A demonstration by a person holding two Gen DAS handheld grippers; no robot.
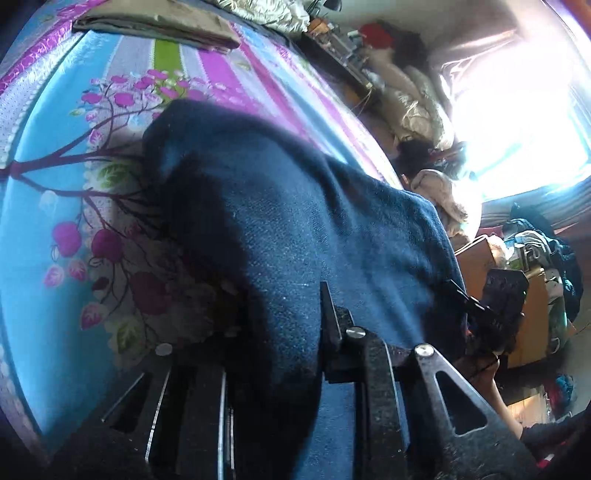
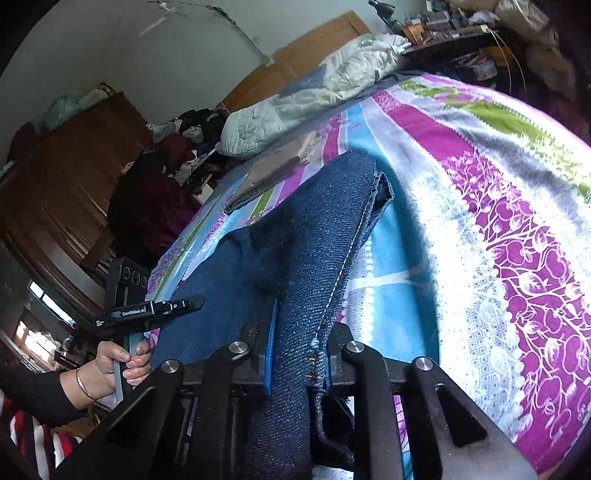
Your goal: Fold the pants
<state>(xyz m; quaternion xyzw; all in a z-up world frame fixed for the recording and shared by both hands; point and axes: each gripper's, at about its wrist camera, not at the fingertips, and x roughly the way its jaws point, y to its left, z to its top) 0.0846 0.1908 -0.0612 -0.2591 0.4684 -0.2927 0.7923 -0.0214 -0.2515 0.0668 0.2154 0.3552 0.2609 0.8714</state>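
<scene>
Dark blue denim pants hang lifted over a bed with a blue, pink and white flowered sheet. My left gripper is shut on the cloth, which drapes over it; only one black finger shows. My right gripper is shut on the pants along a stitched seam, between a blue-padded finger and a black one. The folded leg end points away towards the sheet. In the right wrist view a hand holds the left gripper at the pants' left edge.
A folded olive cloth lies at the far end of the bed, also in the right wrist view. A white quilt is bunched by the headboard. A wooden wardrobe and piled clutter stand beside the bed.
</scene>
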